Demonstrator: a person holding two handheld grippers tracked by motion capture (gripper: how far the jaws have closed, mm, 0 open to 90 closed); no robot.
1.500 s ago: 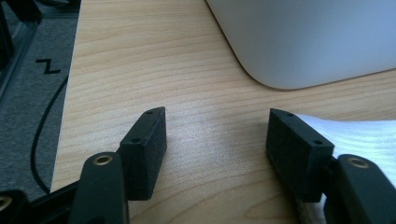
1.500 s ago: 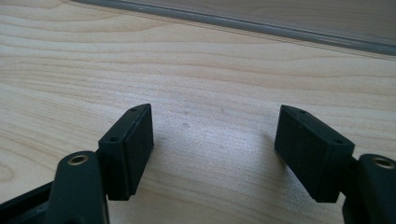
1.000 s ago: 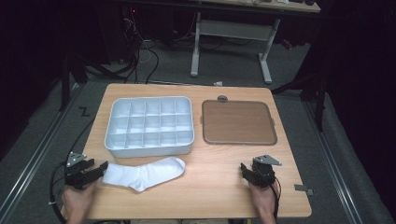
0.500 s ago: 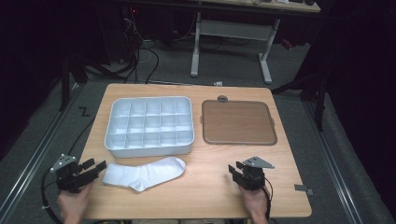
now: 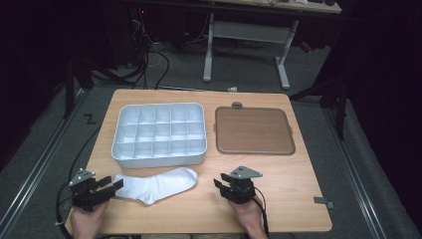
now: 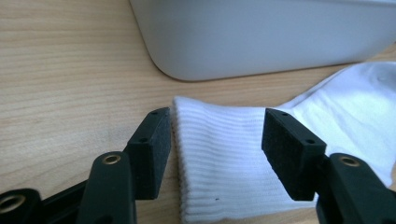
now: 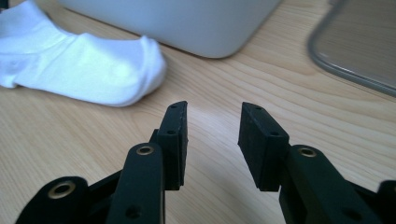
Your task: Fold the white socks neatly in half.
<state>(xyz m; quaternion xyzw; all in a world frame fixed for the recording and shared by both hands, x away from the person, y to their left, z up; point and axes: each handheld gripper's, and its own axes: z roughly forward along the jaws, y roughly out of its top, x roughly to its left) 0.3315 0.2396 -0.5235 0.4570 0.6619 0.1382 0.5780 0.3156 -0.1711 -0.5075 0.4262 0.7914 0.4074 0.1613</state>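
Note:
A white sock [image 5: 159, 185] lies flat near the table's front edge, its ribbed cuff [image 6: 224, 158] pointing left. My left gripper [image 5: 115, 186] is at that cuff. Its jaws have just been closing, and the cuff lies between the pads [image 6: 149, 144] without being pressed. The left gripper [image 6: 215, 140] is open. My right gripper [image 5: 223, 182] hovers right of the sock's toe [image 7: 84, 70], apart from it. Its jaws have just been closing too, with nothing but bare wood between them, and the right gripper [image 7: 212, 126] stands open.
A white compartment tray [image 5: 158, 158] sits just behind the sock, its front wall close in both gripper views [image 6: 261, 37] [image 7: 177, 23]. A brown flat mat with a grey rim [image 5: 254, 130] lies to its right [image 7: 359, 42]. Bare wood lies between the grippers and the front edge.
My right gripper has slid left toward the sock's toe and its jaws have narrowed. The left gripper drew back a little, then came in onto the cuff.

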